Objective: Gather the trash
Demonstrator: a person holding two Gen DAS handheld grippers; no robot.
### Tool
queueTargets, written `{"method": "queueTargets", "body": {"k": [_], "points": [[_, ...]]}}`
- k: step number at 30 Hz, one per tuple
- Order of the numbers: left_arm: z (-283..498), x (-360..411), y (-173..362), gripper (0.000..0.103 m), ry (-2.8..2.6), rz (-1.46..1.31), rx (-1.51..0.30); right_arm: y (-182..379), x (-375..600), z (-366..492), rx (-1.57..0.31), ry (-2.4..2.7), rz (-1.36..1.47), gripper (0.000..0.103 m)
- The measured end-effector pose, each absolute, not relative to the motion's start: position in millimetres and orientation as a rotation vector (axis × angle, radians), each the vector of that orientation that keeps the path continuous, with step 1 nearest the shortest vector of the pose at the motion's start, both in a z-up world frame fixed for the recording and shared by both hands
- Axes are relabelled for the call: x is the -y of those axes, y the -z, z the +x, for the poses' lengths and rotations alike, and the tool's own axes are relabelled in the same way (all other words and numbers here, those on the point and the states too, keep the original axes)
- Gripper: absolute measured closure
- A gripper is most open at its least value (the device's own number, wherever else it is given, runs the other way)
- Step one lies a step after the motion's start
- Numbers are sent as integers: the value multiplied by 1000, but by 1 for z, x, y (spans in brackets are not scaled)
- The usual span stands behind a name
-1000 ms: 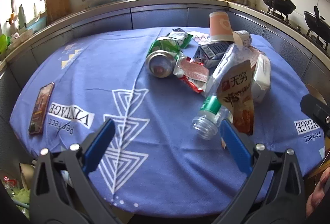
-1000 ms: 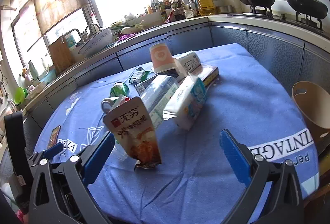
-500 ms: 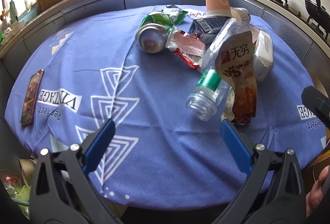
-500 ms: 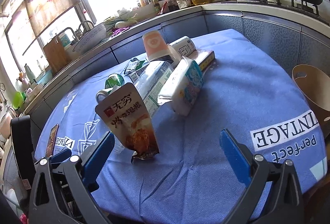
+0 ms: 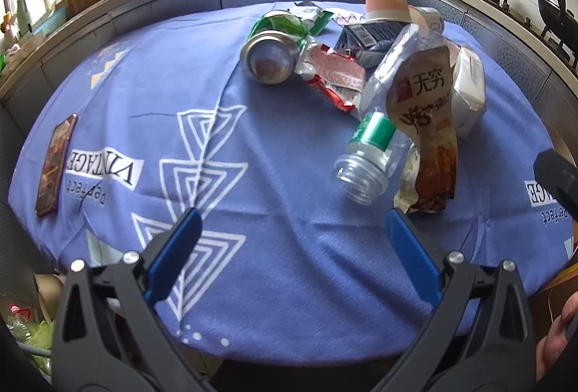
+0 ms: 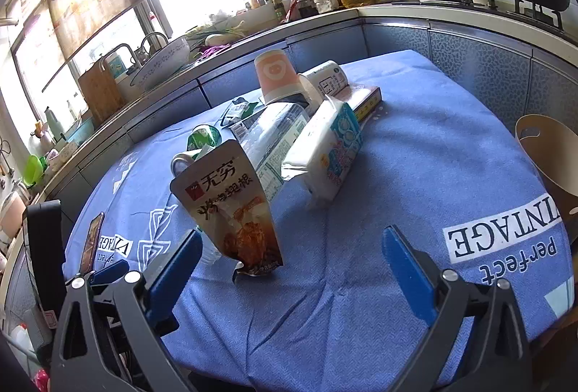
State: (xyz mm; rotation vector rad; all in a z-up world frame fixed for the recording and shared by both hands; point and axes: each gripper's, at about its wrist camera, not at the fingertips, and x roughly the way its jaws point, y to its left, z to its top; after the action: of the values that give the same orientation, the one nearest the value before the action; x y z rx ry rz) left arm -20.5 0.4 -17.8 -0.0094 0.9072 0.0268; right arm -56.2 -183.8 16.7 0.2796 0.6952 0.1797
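Trash sits heaped at the upper right of the left view: can (image 5: 269, 58), bottle (image 5: 375, 135), pouch (image 5: 428, 125). Left claw (image 5: 294, 240) gapes wide and empty. Right claw (image 6: 289, 260), empty, is closing slightly, likely lining up on the pouch just ahead.

Tablecloth (image 5: 274, 276): you see woven blue cloth, matt, lightly creased, with white print.
Can (image 5: 269, 57): bare metal base, shiny and smooth; green glossy side.
Bottle (image 5: 375, 139): clear thin plastic, crumpled, glossy; green film label.
Snack pouch (image 6: 234, 208): you face glossy printed film, wrinkled at its lower edge.
Red wrapper (image 5: 334, 81): shiny creased foil-like film.
Tissue pack (image 6: 330, 150): soft white plastic wrap, slight sheen.
Cup (image 6: 276, 78): matt orange paper.
Gripper fingers (image 6: 406, 269): smooth blue plastic pads on matt black frames with metal rivets.
Cutting board (image 6: 99, 92): brown wood, matt.
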Motion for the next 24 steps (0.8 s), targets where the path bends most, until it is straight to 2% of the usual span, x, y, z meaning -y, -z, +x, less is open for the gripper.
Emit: {"method": "queueTargets", "body": {"k": [11, 24], "points": [[-18, -2, 26, 5, -28, -7, -939, -9, 179, -53, -733, -216, 272, 27], [-17, 6, 32, 5, -7, 15, -963, -4, 180, -50, -751, -223, 279, 30]]}}
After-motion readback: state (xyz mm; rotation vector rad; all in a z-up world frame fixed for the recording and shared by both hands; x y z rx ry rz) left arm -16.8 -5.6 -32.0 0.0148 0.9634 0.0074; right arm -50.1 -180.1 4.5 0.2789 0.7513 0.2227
